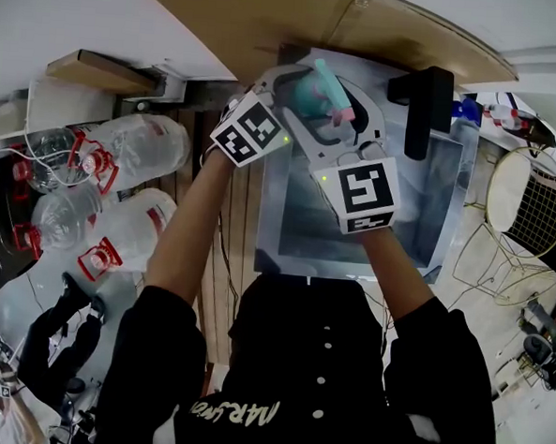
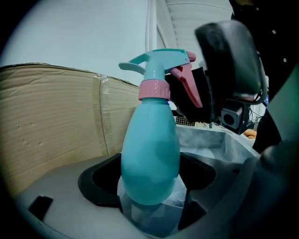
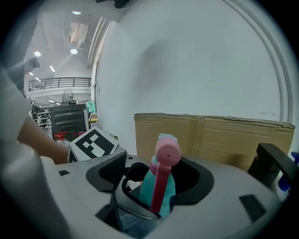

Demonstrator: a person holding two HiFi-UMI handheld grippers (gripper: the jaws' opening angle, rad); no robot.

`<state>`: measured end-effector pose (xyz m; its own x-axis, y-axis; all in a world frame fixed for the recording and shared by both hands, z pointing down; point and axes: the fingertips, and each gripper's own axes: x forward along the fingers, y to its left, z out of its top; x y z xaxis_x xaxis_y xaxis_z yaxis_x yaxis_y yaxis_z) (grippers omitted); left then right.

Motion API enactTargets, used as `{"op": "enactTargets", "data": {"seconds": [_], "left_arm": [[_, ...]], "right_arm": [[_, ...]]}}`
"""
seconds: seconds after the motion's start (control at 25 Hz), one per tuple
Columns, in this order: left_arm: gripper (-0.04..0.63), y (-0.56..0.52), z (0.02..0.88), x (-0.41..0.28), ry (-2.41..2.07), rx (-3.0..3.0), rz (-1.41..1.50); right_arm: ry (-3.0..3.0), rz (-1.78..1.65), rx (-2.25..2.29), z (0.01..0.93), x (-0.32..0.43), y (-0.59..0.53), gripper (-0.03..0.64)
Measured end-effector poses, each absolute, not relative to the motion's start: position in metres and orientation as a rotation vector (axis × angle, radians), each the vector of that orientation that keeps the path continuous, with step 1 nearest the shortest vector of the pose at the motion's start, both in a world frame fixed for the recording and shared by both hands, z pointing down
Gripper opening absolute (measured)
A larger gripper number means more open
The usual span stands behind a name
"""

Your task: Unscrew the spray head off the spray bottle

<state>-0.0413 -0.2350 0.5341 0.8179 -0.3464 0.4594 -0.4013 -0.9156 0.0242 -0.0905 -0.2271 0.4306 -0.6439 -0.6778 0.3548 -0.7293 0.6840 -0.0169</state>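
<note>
The unscrewing is judged to be at a re-gripping point. The spray bottle is held upright over the far edge of the desk, just in front of a cardboard sheet. Whether its base rests on the desk cannot be told. The spray head is still seated on the neck, and the pink collar is seen flush against the teal body with no gap.

The left gripper is closed on the lower body of the bottle. In the left gripper view its black pads are pressed against both sides of the bulge, so the bottle is kept from turning.

The right gripper is brought in from the trigger side. In the right gripper view its jaws are spread as wide as they go. The pink trigger and nozzle stand between them, but clear space is left on either side and nothing is clamped.

The next move is judged to call for the right jaws to be centred on the collar or the head's neck rather than on the thin trigger. They would then be closed firmly and the wrist rolled, while the body is held fast by the left.
</note>
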Motion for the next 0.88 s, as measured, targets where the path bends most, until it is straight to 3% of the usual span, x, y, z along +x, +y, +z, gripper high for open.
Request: {"op": "enactTargets", "data": {"seconds": [0.36,0.88], "left_arm": [[0.393,-0.237,0.532,-0.042,-0.604,2.880,0.682],[0.393,-0.240,0.535,-0.047,-0.615,2.869,0.676]], "right_arm": [[-2.649,0.120,0.999,0.431,-0.085,-0.245,0.170],[-2.684,0.052,0.816,0.430,-0.092,-0.245,0.164]]}}
